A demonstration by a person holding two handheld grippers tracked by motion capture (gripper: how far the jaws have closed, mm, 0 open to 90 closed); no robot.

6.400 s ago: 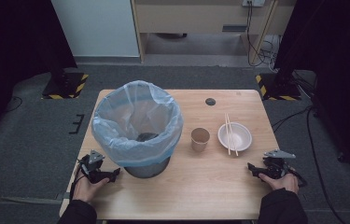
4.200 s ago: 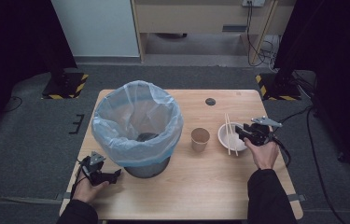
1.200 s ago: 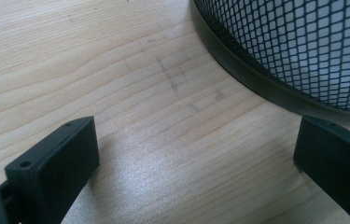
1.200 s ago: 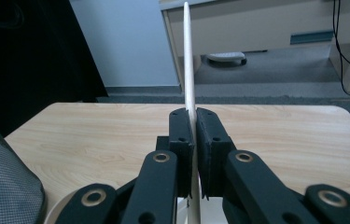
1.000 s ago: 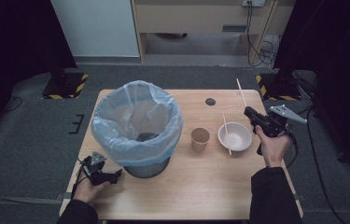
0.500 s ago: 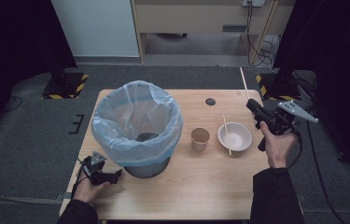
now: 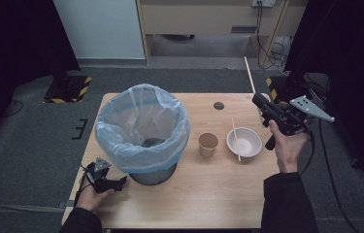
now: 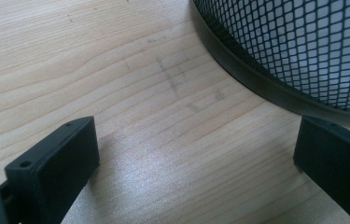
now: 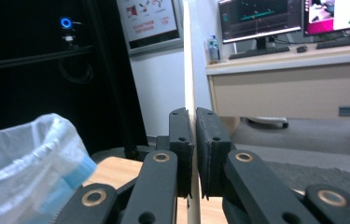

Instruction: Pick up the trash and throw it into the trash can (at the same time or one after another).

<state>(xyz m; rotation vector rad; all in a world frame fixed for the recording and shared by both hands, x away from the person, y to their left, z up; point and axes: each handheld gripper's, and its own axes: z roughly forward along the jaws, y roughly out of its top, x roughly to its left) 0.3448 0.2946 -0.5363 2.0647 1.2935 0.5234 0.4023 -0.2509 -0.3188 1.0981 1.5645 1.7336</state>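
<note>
My right gripper (image 7: 258, 100) is raised over the table's right side, shut on a wooden chopstick (image 7: 250, 74) that sticks up and away from it. In the right gripper view the same chopstick (image 9: 189, 56) stands upright, pinched between the black pads (image 9: 181, 140). A second chopstick (image 7: 235, 138) lies across the white bowl (image 7: 250, 145). A brown paper cup (image 7: 208, 144) stands left of the bowl. My left gripper (image 7: 116, 183) rests on the table by the base of the mesh bin (image 7: 143, 128), open, with bare wood between its fingers (image 8: 56, 158).
The bin (image 8: 303, 51) has a blue plastic liner and takes up the left half of the wooden table (image 7: 208, 194). A small dark disc (image 7: 219, 105) lies near the far edge. Beyond the table stand a cabinet and cables on the floor.
My right gripper has risen and drifted right, away from the bowl, carrying one chopstick. The other chopstick stays on the bowl. The left gripper has not moved.
</note>
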